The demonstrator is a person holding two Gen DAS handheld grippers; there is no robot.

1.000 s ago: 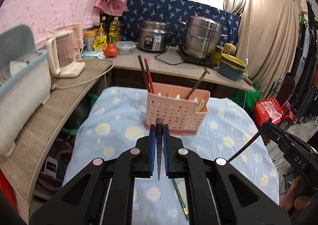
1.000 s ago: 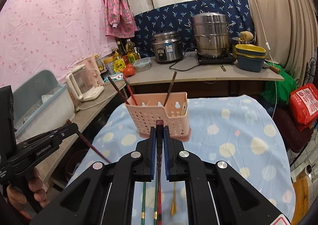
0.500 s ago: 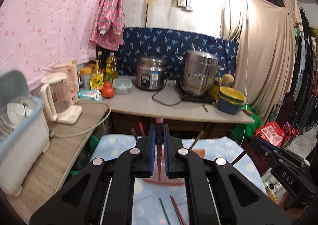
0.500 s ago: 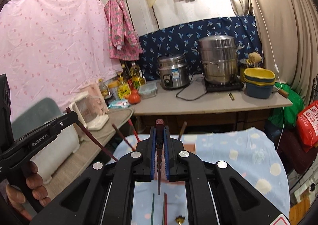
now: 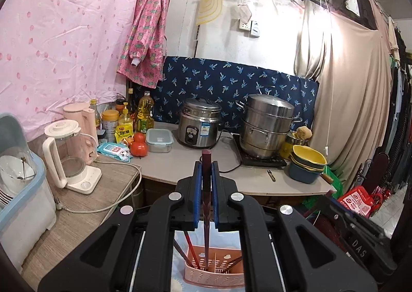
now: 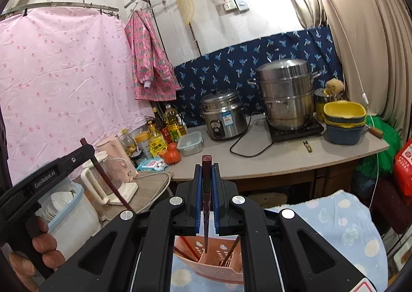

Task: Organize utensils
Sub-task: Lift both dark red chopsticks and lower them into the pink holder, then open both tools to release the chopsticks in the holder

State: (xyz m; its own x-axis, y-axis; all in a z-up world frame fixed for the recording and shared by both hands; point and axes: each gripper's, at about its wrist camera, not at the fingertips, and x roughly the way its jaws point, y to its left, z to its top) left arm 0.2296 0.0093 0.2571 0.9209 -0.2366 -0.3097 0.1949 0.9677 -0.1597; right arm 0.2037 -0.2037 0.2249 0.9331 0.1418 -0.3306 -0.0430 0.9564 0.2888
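1. Right now both grippers have their jaws pinching a dark red chopstick each, held close to upright: the left gripper (image 5: 205,183) grips the left chopstick (image 5: 206,189) at the centre of its frame, and the right gripper (image 6: 206,186) grips the right chopstick (image 6: 206,201) the same way.
2. Below each grip, at the bottom centre of both frames, sits the pink basket (image 5: 215,271) on the blue spotted cloth (image 6: 342,227); other chopsticks already lean in its compartments.
3. I judge both tips to be at or just above the basket's openings. In the left view the tip looks to be inside the rim, though I cannot tell which compartment.
4. Risk one: a tip lands on a divider or the rim, and the stick skids outside or tips the light basket.
5. Risk two: the two grippers are near each other over one small basket, so the sticks or jaws could knock together.
6. Risk three: letting go too high, so a stick bounces and falls onto the cloth.
7. Leaning chopsticks already inside could deflect a new one as it goes in.
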